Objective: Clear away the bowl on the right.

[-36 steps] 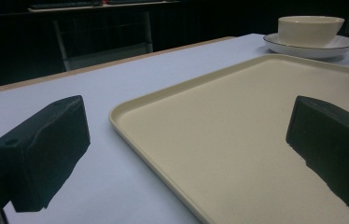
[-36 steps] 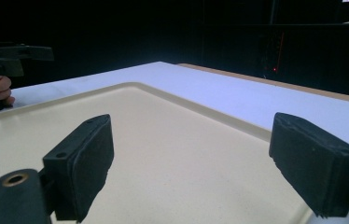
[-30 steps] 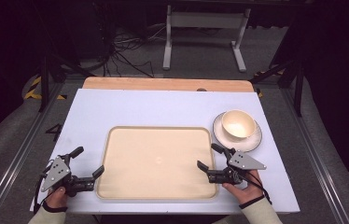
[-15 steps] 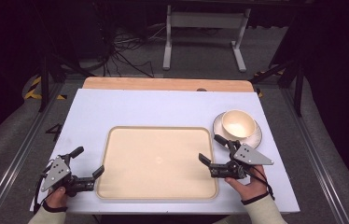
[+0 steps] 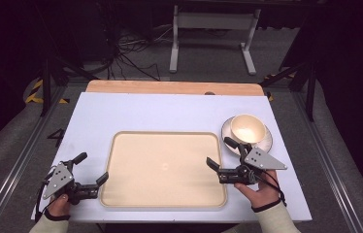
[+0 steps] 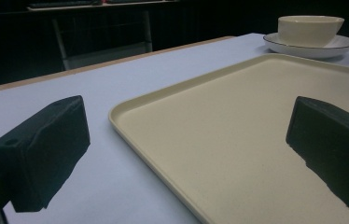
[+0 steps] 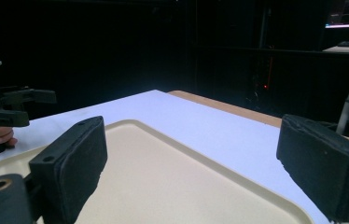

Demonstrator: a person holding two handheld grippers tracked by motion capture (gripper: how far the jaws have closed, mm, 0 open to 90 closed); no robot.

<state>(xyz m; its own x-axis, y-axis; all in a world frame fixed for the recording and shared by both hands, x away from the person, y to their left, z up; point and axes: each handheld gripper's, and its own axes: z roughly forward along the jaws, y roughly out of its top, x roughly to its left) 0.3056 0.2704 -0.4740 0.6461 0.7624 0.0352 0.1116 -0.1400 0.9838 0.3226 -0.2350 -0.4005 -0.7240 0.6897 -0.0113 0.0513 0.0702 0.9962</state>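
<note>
A cream tray (image 5: 165, 145) lies in the middle of the white table. My left gripper (image 5: 92, 167) rests at the tray's left edge. It is open, with one jaw over the table and the other over the tray (image 6: 256, 116), and nothing is between them. My right gripper (image 5: 219, 151) hovers over the tray's right edge. It is open, its jaws have just been opening wider, and they hold nothing. A cream bowl (image 5: 246, 127) sits on a white saucer (image 5: 268, 141) just beyond the right gripper. In the right gripper view the jaws (image 7: 191, 168) frame the tray rim (image 7: 219, 163).
The bowl (image 6: 309, 29) and saucer (image 6: 310, 46) stand past the tray's far corner. A wooden strip (image 5: 170, 87) runs along the table's far edge. My left gripper (image 7: 4, 112) and its hand appear across the tray. A metal stand (image 5: 213, 29) and cables lie on the floor behind.
My right gripper has risen and shifted a little toward the bowl, its jaws spreading slightly. The left gripper, tray and bowl have not moved.
</note>
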